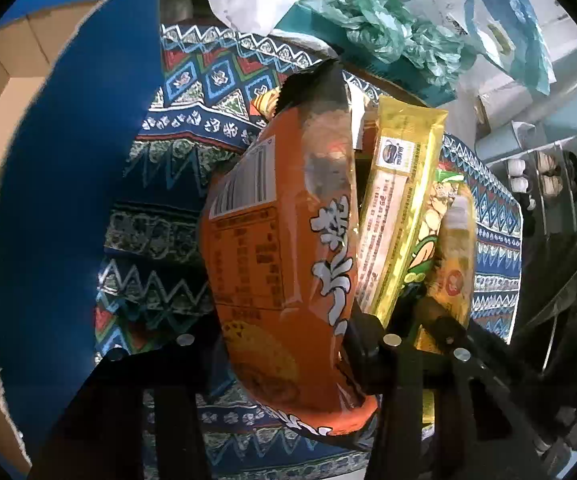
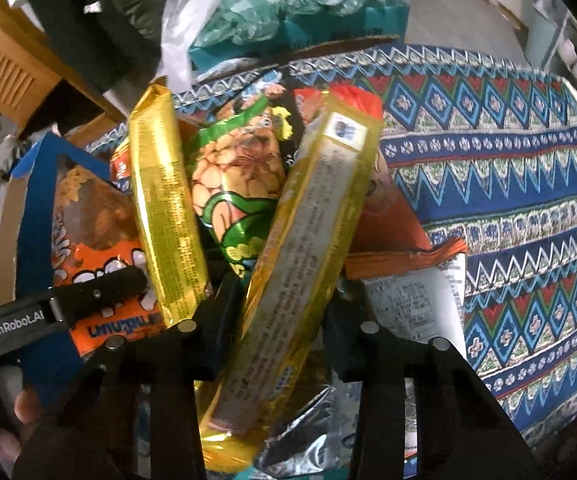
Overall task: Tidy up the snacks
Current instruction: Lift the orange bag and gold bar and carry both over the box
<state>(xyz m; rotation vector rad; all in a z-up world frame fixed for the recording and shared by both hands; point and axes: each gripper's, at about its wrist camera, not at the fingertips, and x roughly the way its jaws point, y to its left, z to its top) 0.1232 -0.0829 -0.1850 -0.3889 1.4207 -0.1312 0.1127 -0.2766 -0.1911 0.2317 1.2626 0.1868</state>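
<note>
An orange snack bag (image 1: 280, 240) stands on edge between the fingers of my left gripper (image 1: 284, 340), which is shut on it. It hangs beside the blue flap of a cardboard box (image 1: 68, 200). In the right wrist view my right gripper (image 2: 280, 320) is shut on a long yellow packet (image 2: 308, 240), held tilted above the pile. The same orange bag (image 2: 100, 248) shows there at the left, with one finger (image 2: 100, 292) of the left gripper across it. A second yellow packet (image 2: 168, 220) and a green peanut bag (image 2: 240, 184) lie underneath.
The snacks rest on a table with a patterned blue cloth (image 2: 508, 200). Another orange pouch (image 2: 392, 220) and a silver wrapper (image 2: 300, 432) lie under the right gripper. A teal plastic bag (image 1: 388, 28) sits at the back. A person's hand (image 2: 24, 404) holds the left gripper.
</note>
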